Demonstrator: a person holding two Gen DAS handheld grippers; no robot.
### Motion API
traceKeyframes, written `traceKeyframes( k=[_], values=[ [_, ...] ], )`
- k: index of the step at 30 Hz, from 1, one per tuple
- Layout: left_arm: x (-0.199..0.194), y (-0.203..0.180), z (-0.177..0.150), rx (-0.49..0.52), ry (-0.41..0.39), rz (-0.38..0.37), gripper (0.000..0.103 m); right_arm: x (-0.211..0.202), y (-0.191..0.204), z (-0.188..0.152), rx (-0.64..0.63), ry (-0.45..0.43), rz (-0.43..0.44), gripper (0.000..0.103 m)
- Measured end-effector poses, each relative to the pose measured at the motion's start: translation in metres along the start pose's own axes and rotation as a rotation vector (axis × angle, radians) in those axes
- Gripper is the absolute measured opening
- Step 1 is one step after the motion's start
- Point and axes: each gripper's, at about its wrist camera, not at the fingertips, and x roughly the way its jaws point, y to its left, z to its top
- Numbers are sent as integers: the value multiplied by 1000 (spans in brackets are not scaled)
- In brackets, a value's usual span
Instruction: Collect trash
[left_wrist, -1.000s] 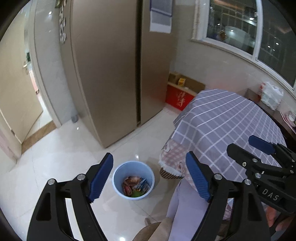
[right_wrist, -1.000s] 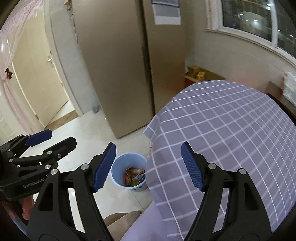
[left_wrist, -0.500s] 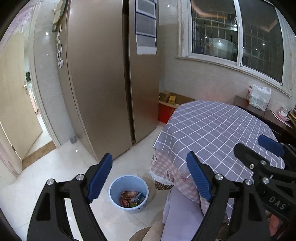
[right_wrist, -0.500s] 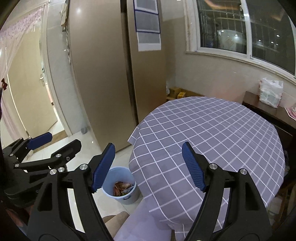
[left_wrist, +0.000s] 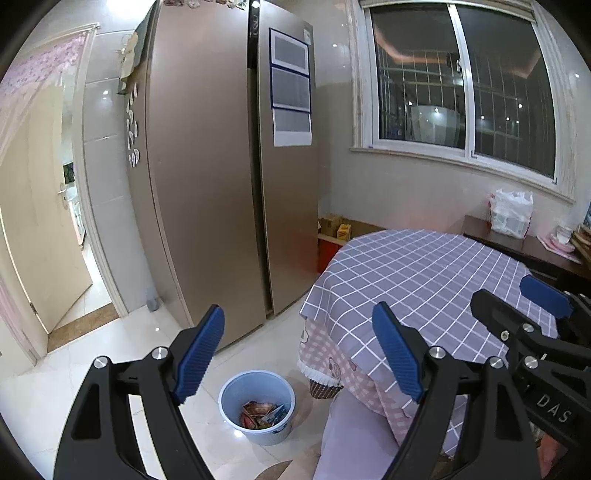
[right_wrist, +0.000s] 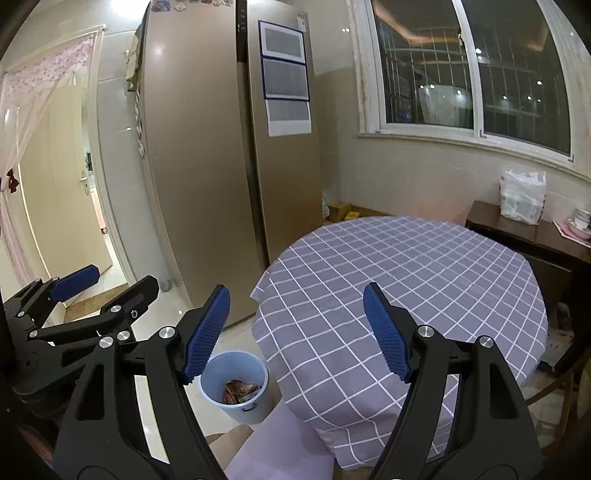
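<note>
Both grippers are held up side by side, pointing forward and tilted a bit downward over the near edge of the round table (right_wrist: 424, 266) with the purple checked cloth. The left gripper (left_wrist: 299, 354) fills the bottom of its own view with its blue pads spread wide apart and nothing between them, just floor and table edge showing through the gap. Same story for the right gripper (right_wrist: 295, 328): jaws apart, empty, tabletop visible between the pads. Each one also shows up at the edge of the other camera's view (right one at the lower right of the left view, left one at the lower left of the right view).

The trash (left_wrist: 263, 414) is a bunch of colourful wrappers sitting in the bottom of the light blue bin (left_wrist: 236, 391), which stands on the white tiled floor at the lower centre of the frame, just beside the table's hanging cloth and in front of the tall gold fridge (left_wrist: 207, 177).
</note>
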Motion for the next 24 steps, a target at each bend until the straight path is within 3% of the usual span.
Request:
traceKeyframes(
  k=[6,24],
  values=[
    [-15,7,-2,-18,-36,5,81,-14,9,0,-17,-39,4,74],
    [-29,13,-8,-36,-31,19,84,-24,8,-6,-9,-51,22,77]
  ],
)
